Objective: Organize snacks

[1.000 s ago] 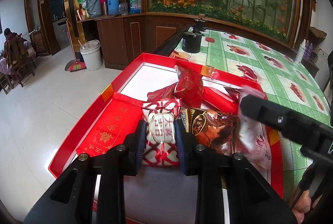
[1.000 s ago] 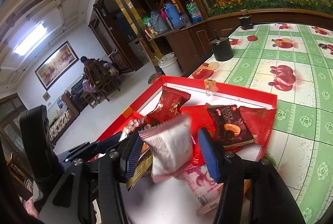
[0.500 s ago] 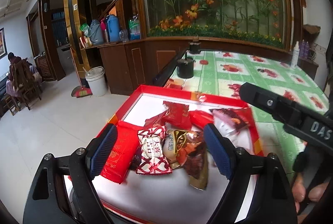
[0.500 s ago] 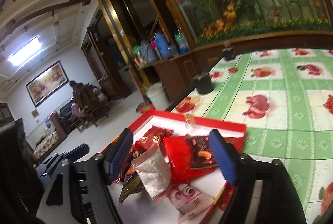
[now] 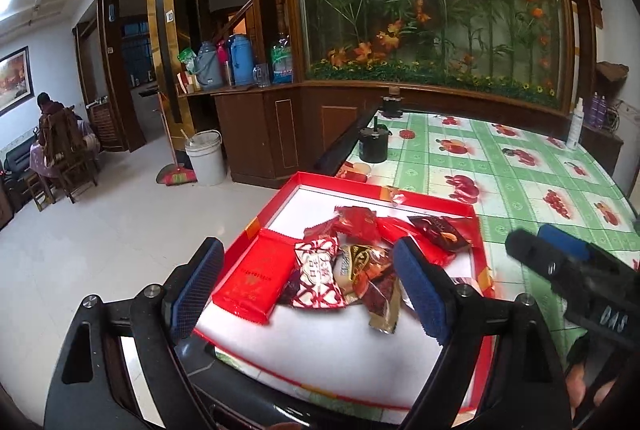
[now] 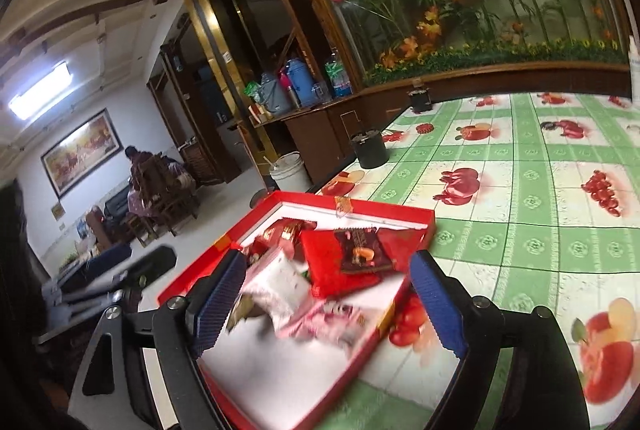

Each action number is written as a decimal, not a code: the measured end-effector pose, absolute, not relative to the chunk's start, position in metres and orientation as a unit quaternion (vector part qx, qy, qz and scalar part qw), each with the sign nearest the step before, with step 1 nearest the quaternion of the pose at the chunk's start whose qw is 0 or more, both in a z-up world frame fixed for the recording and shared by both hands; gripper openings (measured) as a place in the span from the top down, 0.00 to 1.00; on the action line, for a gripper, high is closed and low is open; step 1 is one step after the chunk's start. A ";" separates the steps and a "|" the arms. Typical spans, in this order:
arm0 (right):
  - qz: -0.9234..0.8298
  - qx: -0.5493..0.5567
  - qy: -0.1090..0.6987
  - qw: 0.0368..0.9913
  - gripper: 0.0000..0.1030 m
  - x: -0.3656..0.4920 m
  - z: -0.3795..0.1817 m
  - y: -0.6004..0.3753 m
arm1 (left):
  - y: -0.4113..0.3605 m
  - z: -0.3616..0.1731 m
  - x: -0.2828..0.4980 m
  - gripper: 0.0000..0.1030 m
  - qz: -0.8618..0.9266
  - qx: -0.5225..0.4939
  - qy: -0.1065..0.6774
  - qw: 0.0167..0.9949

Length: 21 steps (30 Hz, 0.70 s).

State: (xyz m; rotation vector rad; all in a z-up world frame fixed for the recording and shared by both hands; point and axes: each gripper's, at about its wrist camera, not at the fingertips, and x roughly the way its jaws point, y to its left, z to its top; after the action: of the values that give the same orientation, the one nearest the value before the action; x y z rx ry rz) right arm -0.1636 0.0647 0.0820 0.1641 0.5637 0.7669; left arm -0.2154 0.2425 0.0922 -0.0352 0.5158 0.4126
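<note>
A red box lid (image 5: 280, 198) with a white floor sits at the table's near left corner and holds several snack packets. Among them are a flat red pack (image 5: 252, 276), a red-and-white patterned packet (image 5: 318, 278), a brown-gold packet (image 5: 378, 280) and a dark chocolate packet (image 5: 438, 232). My left gripper (image 5: 308, 296) is open and empty, raised above the box. My right gripper (image 6: 326, 304) is open and empty above the box (image 6: 400, 212). A white packet (image 6: 282, 286) and a pink packet (image 6: 328, 322) lie below it, blurred. The right gripper also shows in the left wrist view (image 5: 568, 270).
The table has a green checked cloth with fruit prints (image 5: 520, 174). A black pot (image 5: 374, 146) stands beyond the box, and a spray bottle (image 5: 574, 128) at the far right. The floor (image 5: 100, 230) drops away left of the table edge.
Both grippers opened and let go of their packets: the left released the red-and-white packet, the right the white packet. Both then pulled back and up from the box.
</note>
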 end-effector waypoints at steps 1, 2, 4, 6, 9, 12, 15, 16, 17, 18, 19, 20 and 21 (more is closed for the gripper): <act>0.370 0.073 0.270 0.886 0.16 -0.170 0.082 0.064 | 0.241 0.093 -0.218 0.15 0.202 -0.018 0.252 0.946; 0.372 0.068 0.268 0.886 0.16 -0.174 0.082 0.064 | 0.240 0.094 -0.221 0.15 0.201 -0.018 0.249 0.947; 0.378 0.057 0.264 0.886 0.16 -0.183 0.083 0.064 | 0.238 0.097 -0.227 0.15 0.201 -0.018 0.241 0.949; 0.383 0.046 0.261 0.885 0.16 -0.191 0.083 0.066 | 0.236 0.099 -0.232 0.15 0.201 -0.021 0.236 0.951; 0.394 0.041 0.259 0.881 0.16 -0.201 0.085 0.068 | 0.235 0.102 -0.242 0.15 0.203 -0.024 0.231 0.951; 0.401 0.033 0.251 0.880 0.16 -0.211 0.088 0.069 | 0.232 0.104 -0.251 0.15 0.214 -0.021 0.222 0.951; 0.407 0.023 0.241 0.881 0.16 -0.220 0.092 0.069 | 0.230 0.105 -0.259 0.15 0.219 -0.023 0.221 0.950; 0.408 0.021 0.238 0.881 0.16 -0.222 0.093 0.069 | 0.229 0.105 -0.262 0.15 0.220 -0.022 0.220 0.950; 0.409 0.018 0.233 0.882 0.16 -0.227 0.095 0.068 | 0.228 0.106 -0.265 0.15 0.221 -0.021 0.219 0.950; 0.410 0.016 0.231 0.882 0.16 -0.228 0.097 0.068 | 0.227 0.106 -0.268 0.15 0.223 -0.019 0.217 0.950; 0.410 0.013 0.226 0.883 0.16 -0.232 0.098 0.067 | 0.226 0.106 -0.270 0.15 0.225 -0.018 0.216 0.950; 0.411 0.010 0.222 0.884 0.16 -0.235 0.100 0.067 | 0.225 0.107 -0.273 0.15 0.224 -0.017 0.215 0.951; 0.413 0.007 0.219 0.884 0.16 -0.238 0.101 0.067 | 0.224 0.107 -0.275 0.15 0.223 -0.017 0.214 0.951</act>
State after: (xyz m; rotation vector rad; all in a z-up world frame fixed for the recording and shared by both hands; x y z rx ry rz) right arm -0.2377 0.0668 0.1008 0.0139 0.4566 0.8587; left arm -0.2749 0.2241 0.1073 -0.0355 0.4359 0.4537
